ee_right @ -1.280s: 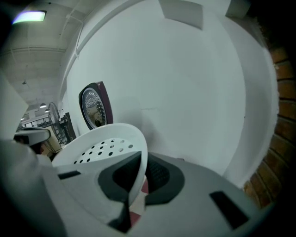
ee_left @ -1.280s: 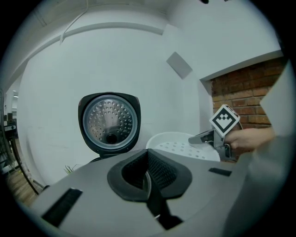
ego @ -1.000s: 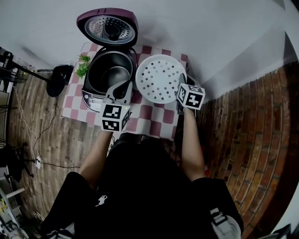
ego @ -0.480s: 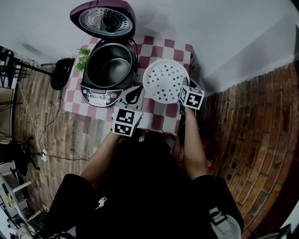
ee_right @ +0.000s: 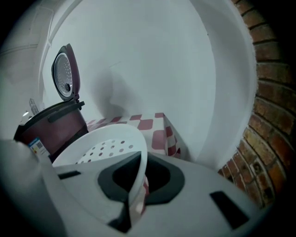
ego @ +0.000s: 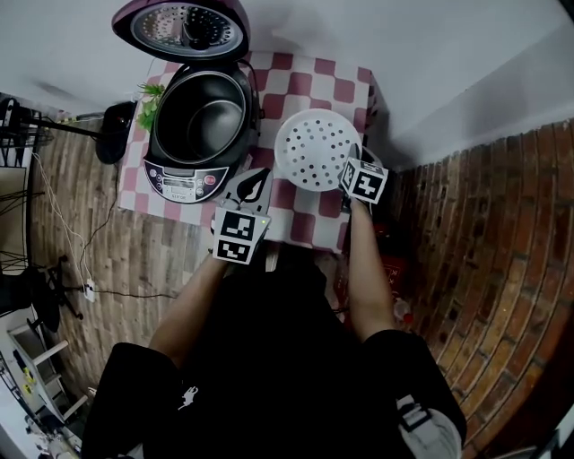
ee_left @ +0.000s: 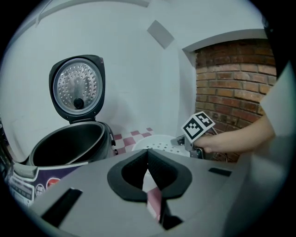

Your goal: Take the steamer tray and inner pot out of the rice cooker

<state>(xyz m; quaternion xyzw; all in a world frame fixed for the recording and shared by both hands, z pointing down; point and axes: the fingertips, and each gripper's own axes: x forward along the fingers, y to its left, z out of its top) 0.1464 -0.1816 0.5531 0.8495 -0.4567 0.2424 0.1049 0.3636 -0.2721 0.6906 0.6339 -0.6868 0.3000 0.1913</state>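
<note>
One round white perforated plastic steamer tray [ego: 316, 150] sits roughly level, right of one open maroon rice cooker [ego: 193, 125]. The right gripper [ego: 350, 172] pinches the tray's rim in its fingers. The left gripper [ego: 254, 179] has its fingers closed and empty.

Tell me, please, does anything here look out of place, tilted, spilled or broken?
Nothing looks spilled or broken. The only thing out of place is the steamer tray: the right claw is shut on its rim, beside the rice cooker, over the checkered table. The lid stands open and the inner pot sits inside.
</note>
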